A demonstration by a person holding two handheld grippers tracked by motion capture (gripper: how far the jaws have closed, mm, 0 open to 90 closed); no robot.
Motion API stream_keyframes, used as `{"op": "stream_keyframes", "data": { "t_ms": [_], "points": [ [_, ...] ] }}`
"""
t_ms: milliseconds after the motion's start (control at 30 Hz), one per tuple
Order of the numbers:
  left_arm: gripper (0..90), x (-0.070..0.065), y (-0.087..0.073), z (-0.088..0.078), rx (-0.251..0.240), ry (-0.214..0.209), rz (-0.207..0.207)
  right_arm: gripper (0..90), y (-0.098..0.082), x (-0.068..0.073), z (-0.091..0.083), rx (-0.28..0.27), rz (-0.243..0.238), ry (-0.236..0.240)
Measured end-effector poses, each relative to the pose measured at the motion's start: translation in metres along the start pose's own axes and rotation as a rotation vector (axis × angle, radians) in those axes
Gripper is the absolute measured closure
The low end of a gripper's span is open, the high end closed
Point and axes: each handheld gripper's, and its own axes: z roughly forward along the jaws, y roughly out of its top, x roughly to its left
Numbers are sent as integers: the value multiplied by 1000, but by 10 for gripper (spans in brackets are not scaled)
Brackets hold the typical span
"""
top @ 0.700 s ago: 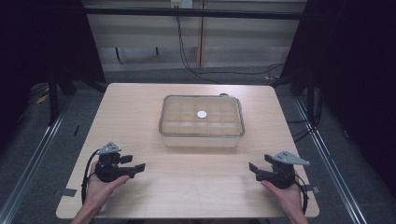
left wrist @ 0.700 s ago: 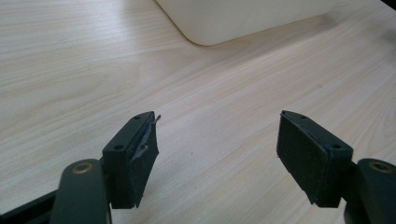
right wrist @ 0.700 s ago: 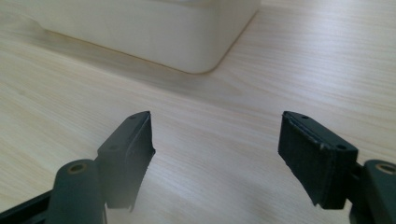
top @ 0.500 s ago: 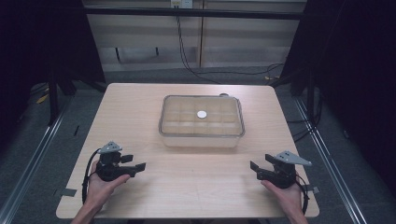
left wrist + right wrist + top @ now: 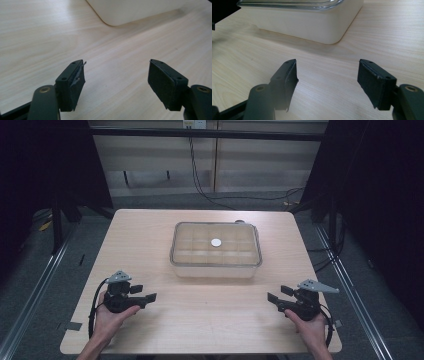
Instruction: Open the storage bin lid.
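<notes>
At the frame's lower corners, your left tongs (image 5: pixel 150 297) and right tongs (image 5: pixel 271 298) rest wide and empty, aimed inward, likely staged for the box (image 5: pixel 216 251) at desk (image 5: pixel 145 235) centre.

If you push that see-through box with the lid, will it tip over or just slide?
The lidded plastic box will probably slide rather than tip: it looks low and wide, sitting flat on the smooth wooden table. It seems stiff, with rounded corners. It is likely light, since its compartments look mostly empty.
</notes>
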Motion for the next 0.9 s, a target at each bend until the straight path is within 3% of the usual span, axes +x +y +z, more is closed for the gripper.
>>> {"op": "stream_keyframes", "data": {
  "t_ms": [100,367,667,800,900],
  "points": [
    [313,-5,1,-1,-1,-2,27,318,3,6,1,11,-24,12],
    [317,-9,14,0,-17,-25,32,327,21,11,7,52,-36,-4],
    [315,-14,26,8,13,-60,60,338,34,8,14,77,-29,67],
    [330,-14,31,6,-22,-41,72,338,41,11,16,87,-30,64],
    [349,-13,36,7,-28,-52,66,337,47,8,17,78,-20,67]
  ]
}}
